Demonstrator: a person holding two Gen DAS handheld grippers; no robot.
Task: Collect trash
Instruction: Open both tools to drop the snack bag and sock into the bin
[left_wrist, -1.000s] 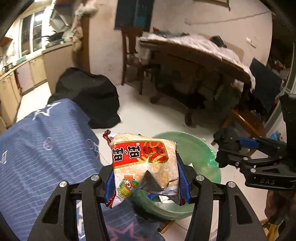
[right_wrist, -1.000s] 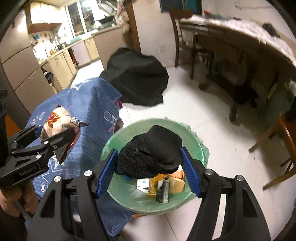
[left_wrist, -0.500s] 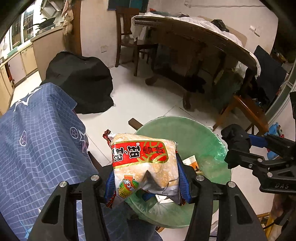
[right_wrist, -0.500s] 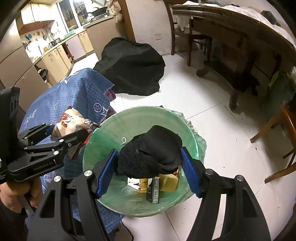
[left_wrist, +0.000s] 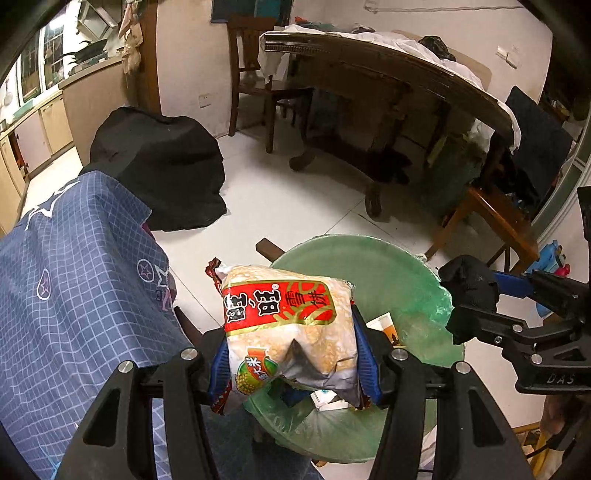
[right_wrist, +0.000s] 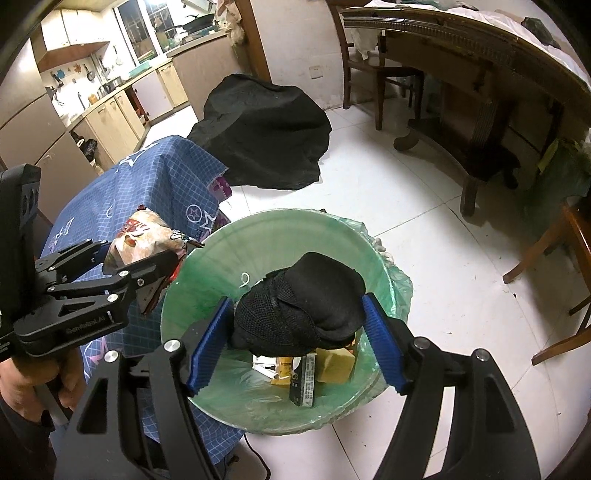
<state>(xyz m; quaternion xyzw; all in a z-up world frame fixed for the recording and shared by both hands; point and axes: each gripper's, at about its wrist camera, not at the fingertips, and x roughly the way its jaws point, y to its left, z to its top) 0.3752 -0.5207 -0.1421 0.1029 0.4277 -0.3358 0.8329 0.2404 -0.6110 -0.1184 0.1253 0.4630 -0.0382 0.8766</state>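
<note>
My left gripper (left_wrist: 291, 358) is shut on a red and white snack bag (left_wrist: 284, 325) and holds it over the near left rim of the green-lined trash bin (left_wrist: 391, 273). The gripper with the bag also shows in the right wrist view (right_wrist: 147, 266). My right gripper (right_wrist: 299, 332) is shut on a black mesh cloth wad (right_wrist: 299, 306) above the open bin (right_wrist: 258, 240). It also shows in the left wrist view (left_wrist: 476, 314), at the bin's right edge. The bin holds several wrappers and cartons (right_wrist: 317, 365).
A table under a blue checked cloth (left_wrist: 66, 280) stands left of the bin. A black covered heap (right_wrist: 266, 129) lies on the white tile floor behind. A large wooden table (left_wrist: 388, 74) and wooden chairs (left_wrist: 495, 218) stand to the right.
Both grippers have moved nearer and lower over the bin, which now fills more of each view. Both still hold their items.
</note>
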